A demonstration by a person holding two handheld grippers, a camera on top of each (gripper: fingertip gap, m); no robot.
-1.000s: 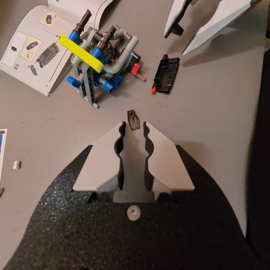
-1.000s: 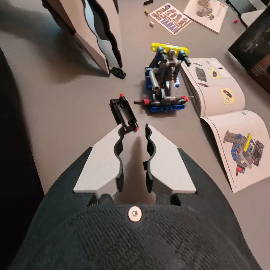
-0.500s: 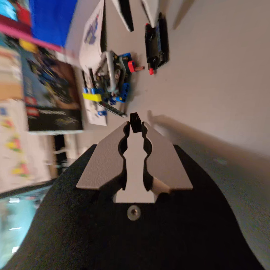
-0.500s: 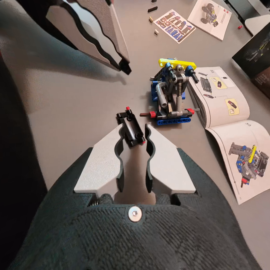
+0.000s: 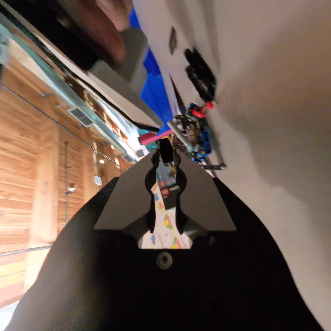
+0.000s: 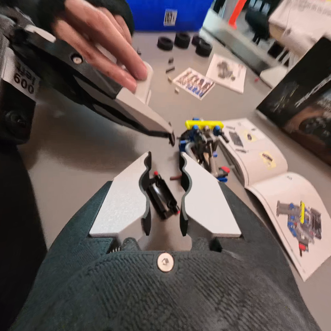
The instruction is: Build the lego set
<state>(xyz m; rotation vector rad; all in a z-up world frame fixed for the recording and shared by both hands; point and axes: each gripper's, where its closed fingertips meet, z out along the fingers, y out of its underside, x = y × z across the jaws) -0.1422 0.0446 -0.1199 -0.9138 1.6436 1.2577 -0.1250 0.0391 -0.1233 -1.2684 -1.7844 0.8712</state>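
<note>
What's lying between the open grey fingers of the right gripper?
Between the right gripper fingers, on the grey table, lies a black rectangular frame piece with red pins. The left finger covers its edge, so contact is unclear.

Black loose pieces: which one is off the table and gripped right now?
The small black tapered piece, pinched at the tips of the left gripper and lifted. The longer black panel with red pins lies on the table between the right gripper's open fingers, ungripped.

Our left wrist cam's rolled sideways, skimming the tabletop; the right looks down from close. Both catch the brick model.
</note>
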